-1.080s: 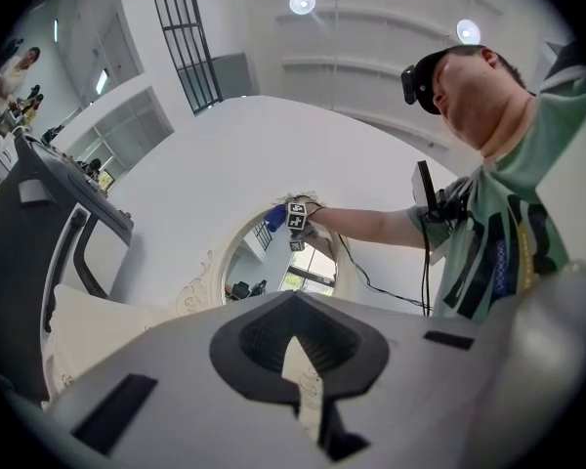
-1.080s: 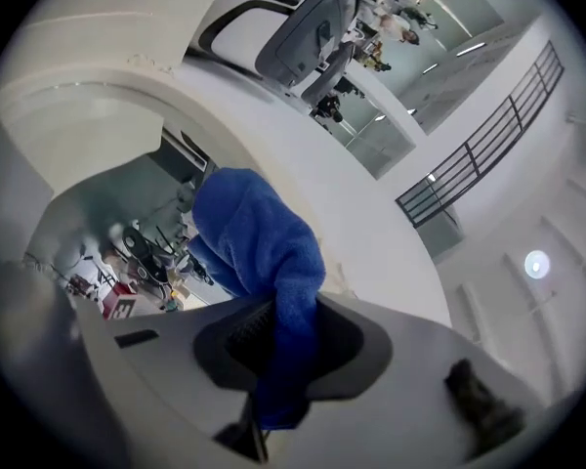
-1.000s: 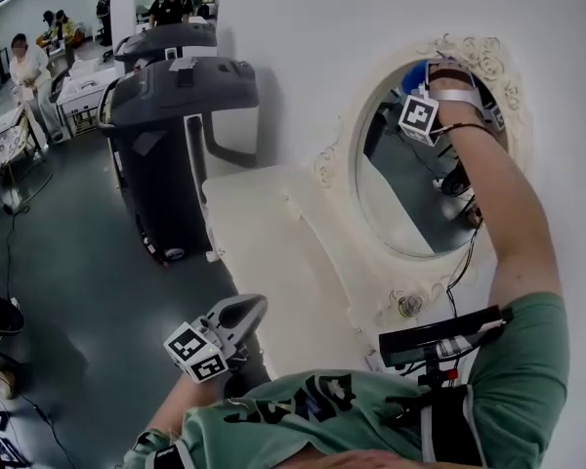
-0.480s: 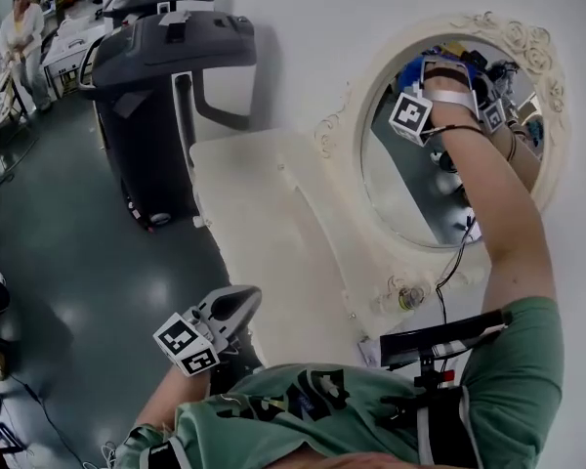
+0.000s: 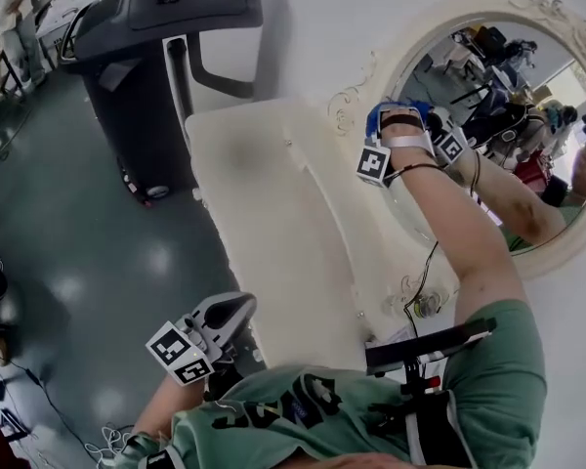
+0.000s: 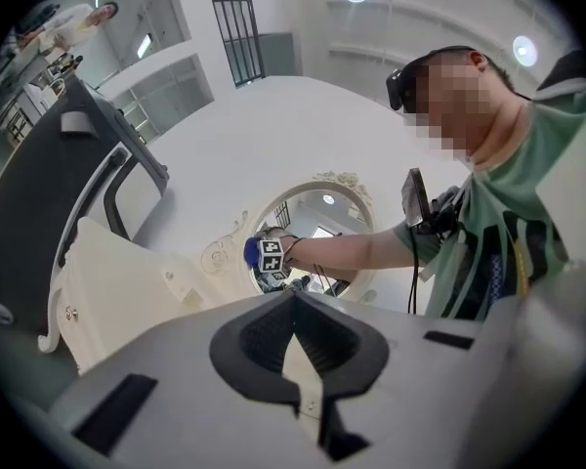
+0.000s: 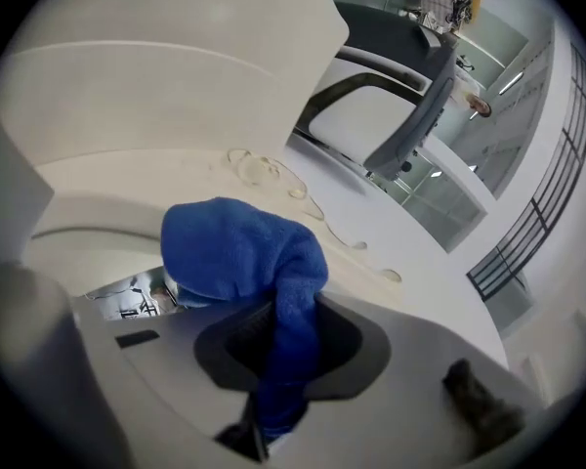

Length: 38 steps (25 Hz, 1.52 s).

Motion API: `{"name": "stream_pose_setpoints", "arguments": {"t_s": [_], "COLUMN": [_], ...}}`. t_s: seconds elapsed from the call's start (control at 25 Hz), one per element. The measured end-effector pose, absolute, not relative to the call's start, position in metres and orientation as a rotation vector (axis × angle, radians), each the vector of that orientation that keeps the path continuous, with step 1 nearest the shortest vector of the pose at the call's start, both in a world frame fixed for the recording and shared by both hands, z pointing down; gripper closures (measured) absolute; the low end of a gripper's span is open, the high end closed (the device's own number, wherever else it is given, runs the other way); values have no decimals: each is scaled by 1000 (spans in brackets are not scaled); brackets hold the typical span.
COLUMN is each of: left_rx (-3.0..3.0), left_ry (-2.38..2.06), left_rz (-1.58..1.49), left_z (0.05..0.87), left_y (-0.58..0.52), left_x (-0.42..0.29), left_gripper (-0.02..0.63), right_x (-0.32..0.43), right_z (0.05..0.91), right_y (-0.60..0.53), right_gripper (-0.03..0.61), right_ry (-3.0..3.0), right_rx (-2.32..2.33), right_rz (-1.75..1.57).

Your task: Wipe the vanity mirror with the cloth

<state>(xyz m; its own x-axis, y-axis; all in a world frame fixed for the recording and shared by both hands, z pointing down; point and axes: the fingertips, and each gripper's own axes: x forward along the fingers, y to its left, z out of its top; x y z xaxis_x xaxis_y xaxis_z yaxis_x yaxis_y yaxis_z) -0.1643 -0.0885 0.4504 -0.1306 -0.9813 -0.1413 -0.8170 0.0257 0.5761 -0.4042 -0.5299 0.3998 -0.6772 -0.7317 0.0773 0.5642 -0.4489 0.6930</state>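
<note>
White wall, grey floor. R gripper jaws clamped on blue cloth — wad bunched ahead of the tips, up against oval mirror right by its carved frame. R arm stretched fwd, nearly straight. L gripper jaws pressed together, nothing between — held low by torso, off the vanity top. Dark grey machine well beyond, clear of both.

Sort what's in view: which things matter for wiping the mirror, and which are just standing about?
In use: blue cloth, clamped in the right tool; vanity mirror.
Idle: left tool, shut and empty; dark grey machine; vanity top.
</note>
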Motion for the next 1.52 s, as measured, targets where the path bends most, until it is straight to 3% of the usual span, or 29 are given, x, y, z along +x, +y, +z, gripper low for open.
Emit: {"name": "stream_pose_setpoints", "arguments": {"t_s": [0.44,0.56,0.8,1.0,1.52], "left_rx": [1849,1887,1998,2056,2078], "left_ry": [-2014,-2040,-2087,-2086,-2063], "left_rz": [-795,-768,-724,-753,-794], "left_z": [445,426,386,369,369], "left_y": [-88,-88,-93,-101,-103], "left_x": [-159,-153,-152,-144,-143], "left_gripper": [614,614,614,614,614], "right_x": [-396,-390,-364,-321,-313], "right_z": [419,369,186,37,-2], "right_y": [-521,-500,-496,-516,-529], "right_gripper": [505,505,505,505,507], "right_ry": [-953,-1015,-1139,-862,-726], "right_rx": [192,218,495,768,877], "right_rz": [-2118,-2163,-2204,-2235,-2149]}}
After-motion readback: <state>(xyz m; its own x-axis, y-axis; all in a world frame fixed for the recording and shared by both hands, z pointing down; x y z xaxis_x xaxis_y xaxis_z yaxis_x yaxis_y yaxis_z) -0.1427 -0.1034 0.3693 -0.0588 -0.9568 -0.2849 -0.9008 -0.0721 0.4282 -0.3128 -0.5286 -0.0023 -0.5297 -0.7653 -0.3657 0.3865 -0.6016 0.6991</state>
